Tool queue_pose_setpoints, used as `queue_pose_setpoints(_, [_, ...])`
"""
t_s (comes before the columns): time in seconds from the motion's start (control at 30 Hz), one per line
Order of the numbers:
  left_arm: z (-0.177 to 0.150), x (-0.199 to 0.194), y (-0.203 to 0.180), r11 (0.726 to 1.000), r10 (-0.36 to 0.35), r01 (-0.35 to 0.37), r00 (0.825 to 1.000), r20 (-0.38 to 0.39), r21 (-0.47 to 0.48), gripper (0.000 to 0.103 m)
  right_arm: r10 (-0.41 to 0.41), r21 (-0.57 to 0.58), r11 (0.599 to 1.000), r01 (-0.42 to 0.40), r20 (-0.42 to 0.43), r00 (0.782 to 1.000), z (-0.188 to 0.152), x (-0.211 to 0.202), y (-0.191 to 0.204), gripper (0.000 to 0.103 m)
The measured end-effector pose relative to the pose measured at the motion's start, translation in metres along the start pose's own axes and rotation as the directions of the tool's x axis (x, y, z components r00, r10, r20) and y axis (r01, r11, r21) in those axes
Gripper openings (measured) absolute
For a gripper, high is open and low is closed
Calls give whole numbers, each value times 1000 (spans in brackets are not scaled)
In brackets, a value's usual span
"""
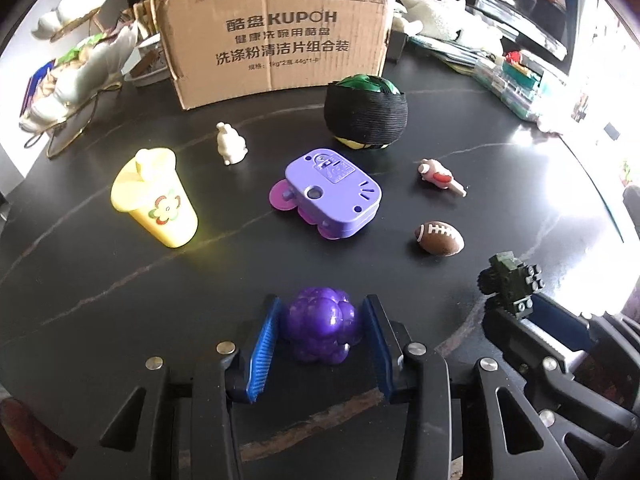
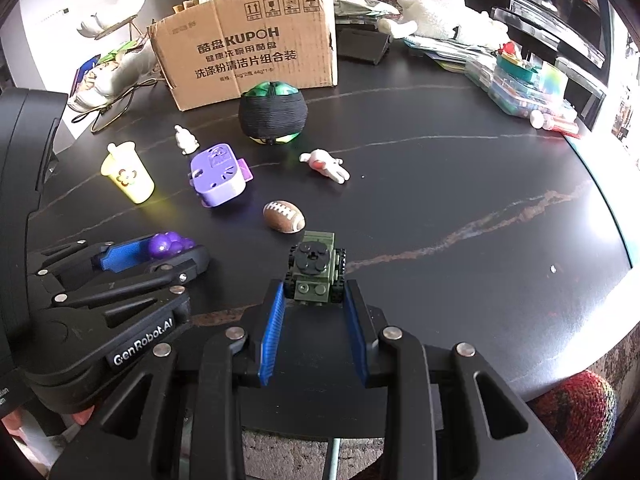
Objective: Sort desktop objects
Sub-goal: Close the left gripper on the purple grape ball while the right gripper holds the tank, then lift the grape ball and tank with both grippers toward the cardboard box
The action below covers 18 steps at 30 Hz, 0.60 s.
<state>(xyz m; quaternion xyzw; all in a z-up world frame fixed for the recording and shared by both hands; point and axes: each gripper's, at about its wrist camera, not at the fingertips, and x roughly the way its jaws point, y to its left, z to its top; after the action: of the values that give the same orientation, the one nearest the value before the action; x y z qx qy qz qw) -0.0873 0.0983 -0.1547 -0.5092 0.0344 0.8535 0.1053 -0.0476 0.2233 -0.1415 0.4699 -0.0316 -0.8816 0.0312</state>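
The left tool (image 1: 320, 322) is clamped on the purple grape cluster (image 1: 320, 326), its blue pads (image 1: 264, 344) pressing both sides of the toy, which sits low over the dark worktop (image 1: 120, 280); the right tool (image 2: 314, 300) is clamped on the green brick vehicle (image 2: 314, 268), held at the fingertips just beside the toy football (image 2: 284, 216); both tools stand side by side at the near edge; further back lie the purple flat toy (image 1: 332, 196), the yellow cup (image 1: 154, 198), a white figurine (image 1: 230, 144), a pink-and-white figure (image 1: 438, 174) and a dark wrapped ball (image 1: 366, 112); the cardboard box (image 1: 276, 28) stands upright behind them.
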Motion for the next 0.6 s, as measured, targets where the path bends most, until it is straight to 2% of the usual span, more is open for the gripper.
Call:
queue_pose_setpoints(0.47, [-5, -40, 0, 997, 51, -58, 992, 119, 49, 38, 15, -6, 1000, -14, 31, 999, 6, -14, 12, 27])
queue_pose_setpoints(0.6, [-5, -57, 6, 998, 39, -45, 988, 151, 38, 38, 15, -1, 1000, -15, 57, 998, 10, -23, 17, 27])
